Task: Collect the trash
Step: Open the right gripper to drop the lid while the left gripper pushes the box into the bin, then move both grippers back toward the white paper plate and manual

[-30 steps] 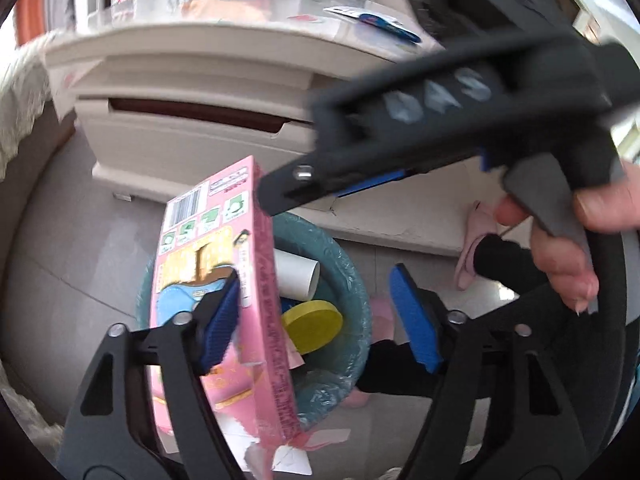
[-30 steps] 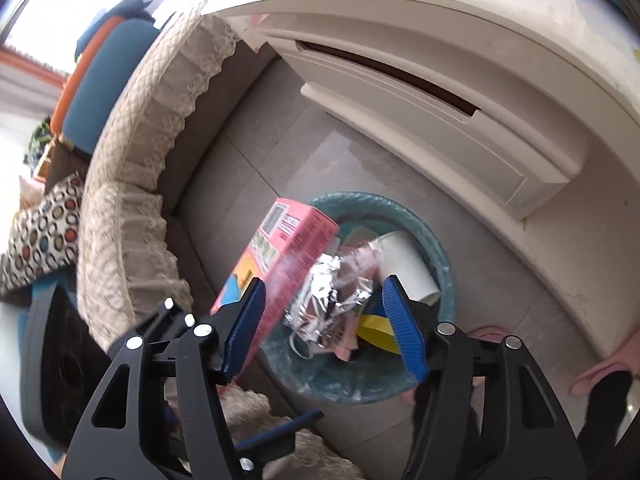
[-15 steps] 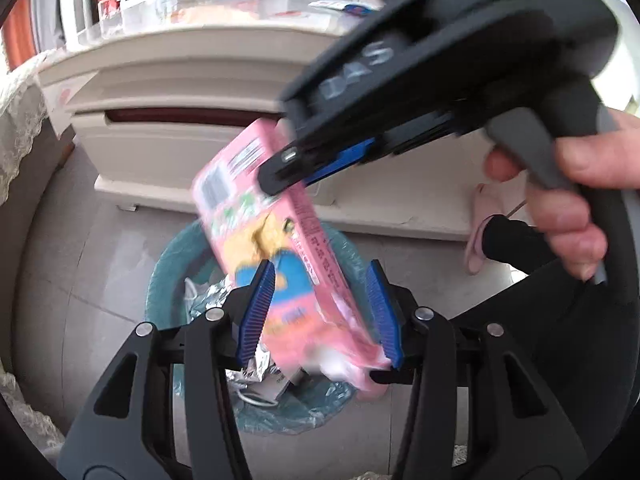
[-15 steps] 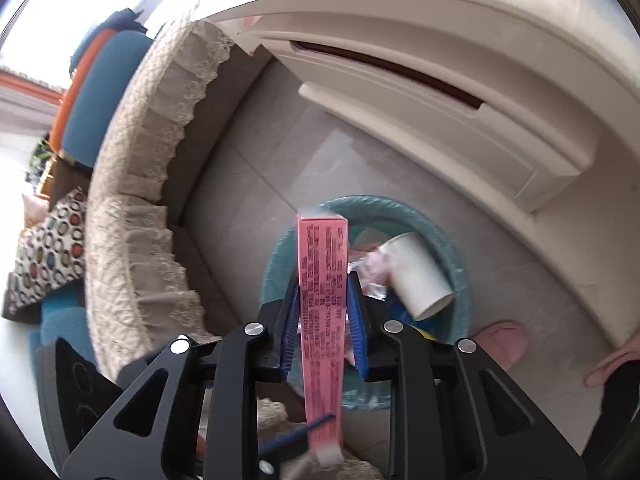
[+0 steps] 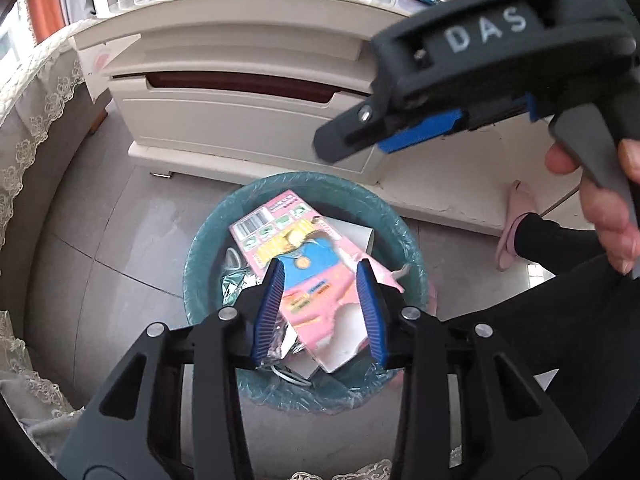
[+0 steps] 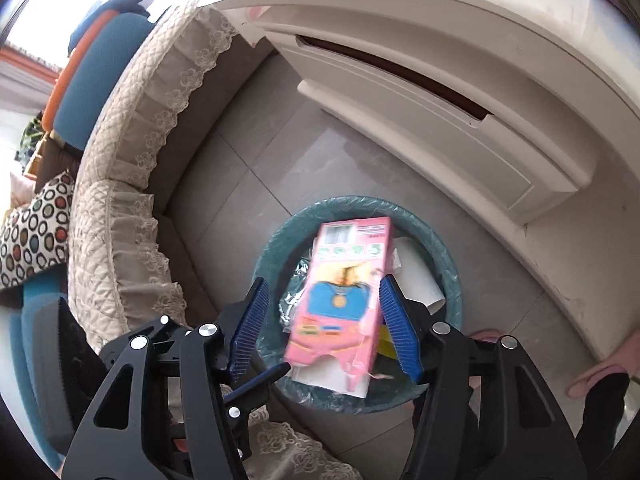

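Nearest to us, our left hand-held gripper (image 5: 320, 308) hangs over the bin with its jaws closing; the pink box (image 5: 308, 272) shows between the blue pads (image 5: 270, 308) in that view, but it lies lower down in the bin and the pads press on nothing, so we judge that hand empty. Our right hand-held gripper (image 6: 320, 324) has its jaws opening and spread either side of the same box, with clear gaps at both pads, so it grips nothing either. The box lies flat on top of the rubbish in the teal bin (image 5: 200, 256), over crumpled foil (image 6: 296, 280) and a white paper cup (image 6: 416, 276), with its torn end reaching toward the near rim. That is where we see the main risk: the box rides high on a full heap, and if it tips on the foil beneath, it could slide over the rim onto the tiled floor (image 5: 120, 232). A closing left jaw brought lower could also snag the thin bin liner or catch the box and lift it back out. Pressing the load down might tear the liner. Farther off, the cream desk (image 5: 240, 120) stands just behind the bin, and a pink slipper (image 5: 516, 224) lies on the floor beside it, near enough to be bumped.
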A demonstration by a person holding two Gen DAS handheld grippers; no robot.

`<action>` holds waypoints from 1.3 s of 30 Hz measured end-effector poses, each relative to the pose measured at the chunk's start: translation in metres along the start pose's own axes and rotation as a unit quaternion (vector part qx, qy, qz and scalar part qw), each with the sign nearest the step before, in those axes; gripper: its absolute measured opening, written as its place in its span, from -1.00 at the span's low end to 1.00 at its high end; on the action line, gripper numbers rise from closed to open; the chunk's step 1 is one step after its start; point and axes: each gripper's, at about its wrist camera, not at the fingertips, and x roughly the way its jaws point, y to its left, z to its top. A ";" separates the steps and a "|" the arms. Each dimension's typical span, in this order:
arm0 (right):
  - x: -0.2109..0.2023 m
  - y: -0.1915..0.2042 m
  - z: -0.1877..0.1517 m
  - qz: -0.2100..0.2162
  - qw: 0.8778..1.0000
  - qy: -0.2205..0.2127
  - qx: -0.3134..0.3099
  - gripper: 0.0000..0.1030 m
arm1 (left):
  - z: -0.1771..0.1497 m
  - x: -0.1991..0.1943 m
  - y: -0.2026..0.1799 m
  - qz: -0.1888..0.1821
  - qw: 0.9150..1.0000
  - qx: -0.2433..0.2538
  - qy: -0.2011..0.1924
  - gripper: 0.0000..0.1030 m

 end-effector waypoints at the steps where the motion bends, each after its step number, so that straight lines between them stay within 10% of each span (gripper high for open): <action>1: -0.002 -0.002 0.000 0.002 1.000 -0.001 0.002 0.14 | 0.000 0.001 0.001 0.001 1.000 -0.002 0.002 -0.32; 15: -0.058 -0.022 0.001 -0.006 0.999 -0.040 0.011 0.14 | 0.021 -0.005 -0.012 0.009 1.000 -0.001 -0.010 -0.28; 24: -0.133 -0.055 0.008 -0.049 0.993 -0.103 0.018 0.15 | 0.061 -0.030 -0.028 0.031 0.999 -0.010 -0.038 0.44; 28: -0.167 -0.081 0.018 -0.079 0.988 -0.131 0.030 0.15 | 0.097 -0.040 -0.041 0.060 0.997 -0.003 -0.057 0.86; 39: -0.179 -0.130 0.053 -0.198 0.966 -0.163 -0.042 0.34 | 0.231 -0.044 -0.085 0.126 0.983 0.049 -0.123 0.87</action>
